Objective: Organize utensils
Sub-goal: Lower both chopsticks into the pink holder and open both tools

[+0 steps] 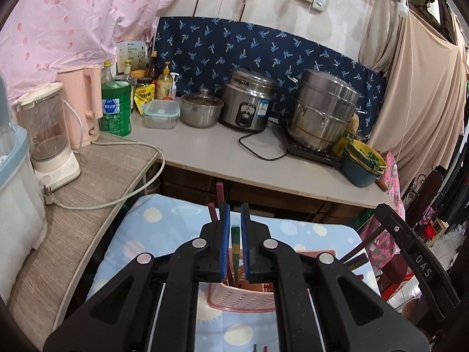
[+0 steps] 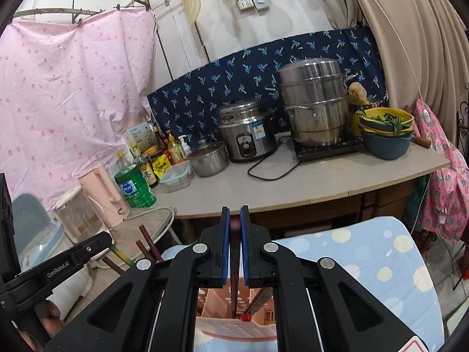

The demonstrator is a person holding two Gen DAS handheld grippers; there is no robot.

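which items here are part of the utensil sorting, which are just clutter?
In the job:
- left gripper, shut on chopsticks
- right gripper, shut on a chopstick
- pink holder

Clutter:
- rice cooker
- steamer pot
- pink kettle
- green can

"das" reads in pale capitals down the black arm of the right gripper (image 1: 422, 264) at the edge of the left wrist view. "genrobot.ai" is printed along the left gripper (image 2: 58, 271) in the right wrist view. labels on the green canister (image 2: 135, 186) and rice cooker (image 2: 247, 135) are illegible.
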